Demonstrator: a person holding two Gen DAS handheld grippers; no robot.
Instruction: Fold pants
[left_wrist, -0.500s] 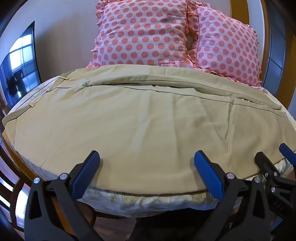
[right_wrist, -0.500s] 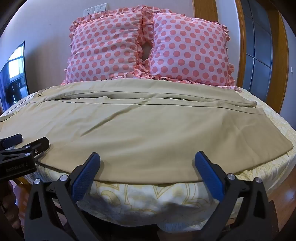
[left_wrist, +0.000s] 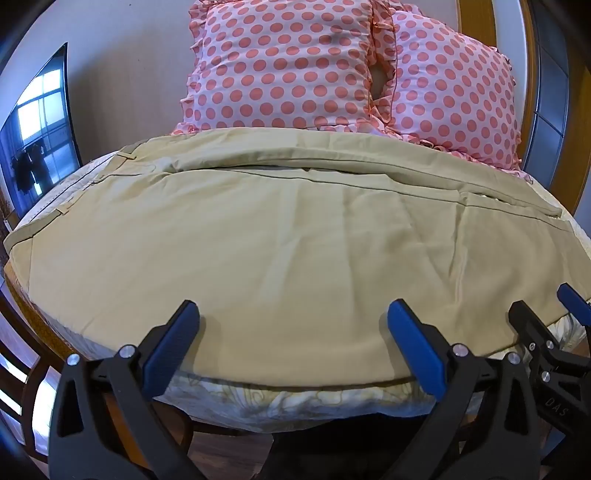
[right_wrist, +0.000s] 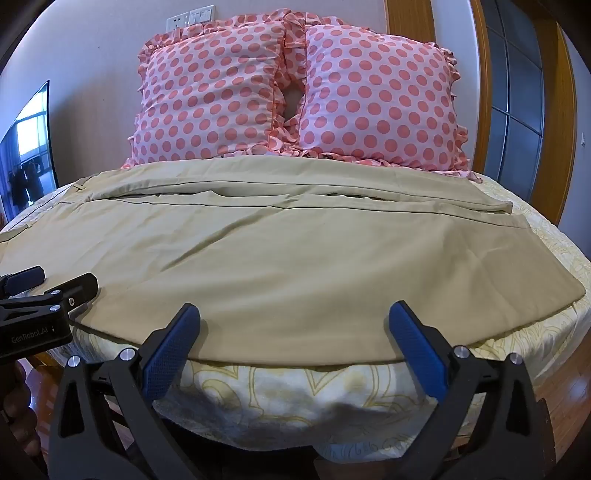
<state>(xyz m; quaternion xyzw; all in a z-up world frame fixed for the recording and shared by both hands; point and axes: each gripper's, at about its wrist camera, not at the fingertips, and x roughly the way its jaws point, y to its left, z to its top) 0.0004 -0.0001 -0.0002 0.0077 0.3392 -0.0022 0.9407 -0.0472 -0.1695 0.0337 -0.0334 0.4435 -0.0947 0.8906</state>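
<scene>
Across the bed (right_wrist: 546, 332) the pants (right_wrist: 295, 266) are spread flat w/ both grippers, left (left_wrist: 291, 339) & right (right_wrist: 295, 339), held wide open & empty; near edge should be pinched evenly.
</scene>
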